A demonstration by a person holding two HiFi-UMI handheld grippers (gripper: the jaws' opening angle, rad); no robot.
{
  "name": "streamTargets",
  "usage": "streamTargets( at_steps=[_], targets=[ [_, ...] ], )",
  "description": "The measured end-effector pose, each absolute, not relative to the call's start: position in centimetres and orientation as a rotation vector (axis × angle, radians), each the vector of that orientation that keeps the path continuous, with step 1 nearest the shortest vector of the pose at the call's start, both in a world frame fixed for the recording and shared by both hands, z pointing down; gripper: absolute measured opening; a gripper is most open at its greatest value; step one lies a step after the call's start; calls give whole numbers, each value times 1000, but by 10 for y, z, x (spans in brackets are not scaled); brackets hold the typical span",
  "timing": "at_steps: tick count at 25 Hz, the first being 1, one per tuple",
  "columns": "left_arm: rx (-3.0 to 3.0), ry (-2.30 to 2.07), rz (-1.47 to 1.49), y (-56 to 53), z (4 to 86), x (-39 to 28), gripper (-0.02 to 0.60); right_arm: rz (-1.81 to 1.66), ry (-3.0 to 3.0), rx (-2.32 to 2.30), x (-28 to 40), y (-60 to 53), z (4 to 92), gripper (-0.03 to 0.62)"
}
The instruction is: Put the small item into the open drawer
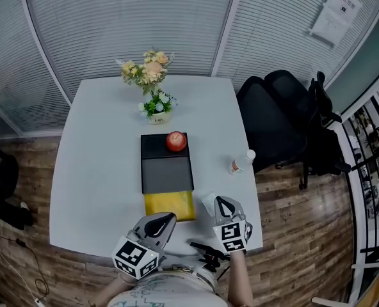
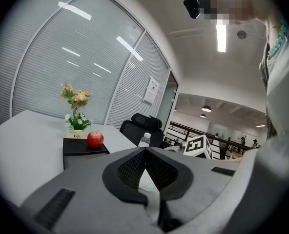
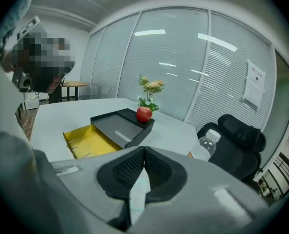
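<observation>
While left tongs (image 1: 169, 219) and right tongs (image 1: 221, 201) sat shut, empty, the small item (image 1: 207, 203) lay free.
We judged it light, flimsy: pinch its edge.

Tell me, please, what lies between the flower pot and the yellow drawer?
A black box, with a red apple on its far end and a grey panel nearer the drawer; the head view shows it.

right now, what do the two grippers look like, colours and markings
Both the left gripper and the right gripper have smooth grey shells tapering to a point, with black textured pads lining the jaws. Each carries a white cube printed with black square markers. The person wears a pale patterned top.
</observation>
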State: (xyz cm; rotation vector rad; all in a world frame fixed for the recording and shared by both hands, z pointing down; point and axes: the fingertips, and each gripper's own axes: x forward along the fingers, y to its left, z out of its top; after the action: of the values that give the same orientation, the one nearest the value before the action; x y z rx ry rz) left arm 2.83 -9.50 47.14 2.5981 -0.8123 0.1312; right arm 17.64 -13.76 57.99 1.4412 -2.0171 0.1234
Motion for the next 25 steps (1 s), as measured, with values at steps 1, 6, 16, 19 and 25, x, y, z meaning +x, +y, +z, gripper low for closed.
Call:
streamTargets(
  at_steps=[1,6,16,19,25],
  targets=[
    [2598,-814,132,-95,471,28,-2,136,-2011,1427,178,-139,586,3],
    [2592,-815,139,-96,473,27,-2,199,-1982,1372,182,-144,618,3],
    [2593,-811,159,-99,478,28,-2,337,-1940,1293,183,-141,661,3],
    [2591,-811,167,-98,479,27,-2,358,-1937,1283,183,-139,667,3],
    [2580,-807,161,-98,481,24,-2,394,-1925,1246,182,-132,682,3]
  ],
)
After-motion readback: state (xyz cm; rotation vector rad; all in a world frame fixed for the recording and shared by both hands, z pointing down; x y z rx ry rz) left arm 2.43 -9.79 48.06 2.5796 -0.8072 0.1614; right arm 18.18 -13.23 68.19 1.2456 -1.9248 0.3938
